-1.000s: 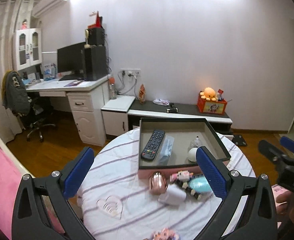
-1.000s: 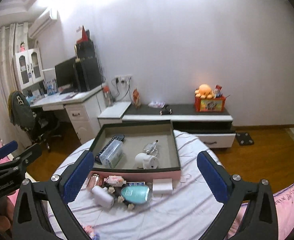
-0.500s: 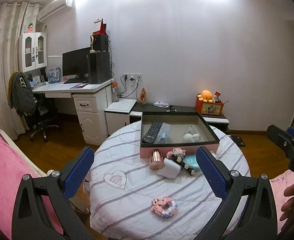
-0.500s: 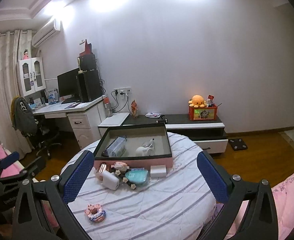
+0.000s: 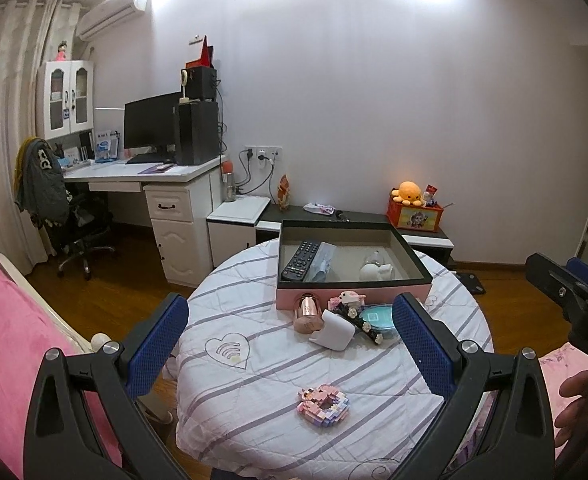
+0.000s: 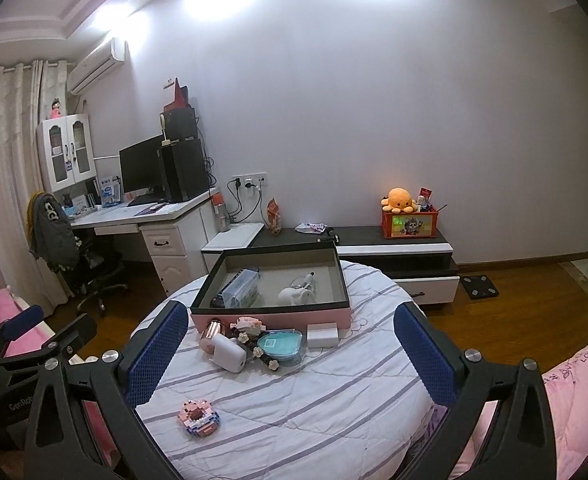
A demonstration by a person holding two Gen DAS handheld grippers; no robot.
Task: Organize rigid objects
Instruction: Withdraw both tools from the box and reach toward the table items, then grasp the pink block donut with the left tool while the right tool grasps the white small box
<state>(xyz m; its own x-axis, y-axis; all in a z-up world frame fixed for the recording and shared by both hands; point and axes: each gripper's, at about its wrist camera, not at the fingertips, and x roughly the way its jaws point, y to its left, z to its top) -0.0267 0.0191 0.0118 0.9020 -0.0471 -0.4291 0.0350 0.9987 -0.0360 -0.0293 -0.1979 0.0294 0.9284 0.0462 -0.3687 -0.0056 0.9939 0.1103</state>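
A pink open box (image 5: 353,294) (image 6: 270,316) stands at the far side of a round striped table (image 5: 254,380) (image 6: 333,400). It holds a black remote (image 5: 299,266), a clear case (image 6: 244,290) and a white item (image 6: 294,295). In front of it lie a rose-gold cylinder (image 5: 307,312), a white charger (image 5: 331,330) (image 6: 230,354), a teal case (image 6: 280,344), a small white box (image 6: 323,335) and a flower string (image 5: 367,326). A pink brick donut (image 5: 323,400) (image 6: 198,418) lies near the front. My left gripper (image 5: 290,352) and right gripper (image 6: 288,356) are both open, empty and held back from the table.
A pink bed (image 5: 10,340) lies at the left. A desk (image 5: 142,176) with monitor and an office chair (image 5: 74,216) stand at the back left. A low TV cabinet (image 6: 393,244) with an orange plush box runs along the wall. Wooden floor surrounds the table.
Both grippers have pulled back and up from the table. The whole table and the pink brick donut have come into view. Both stay open.
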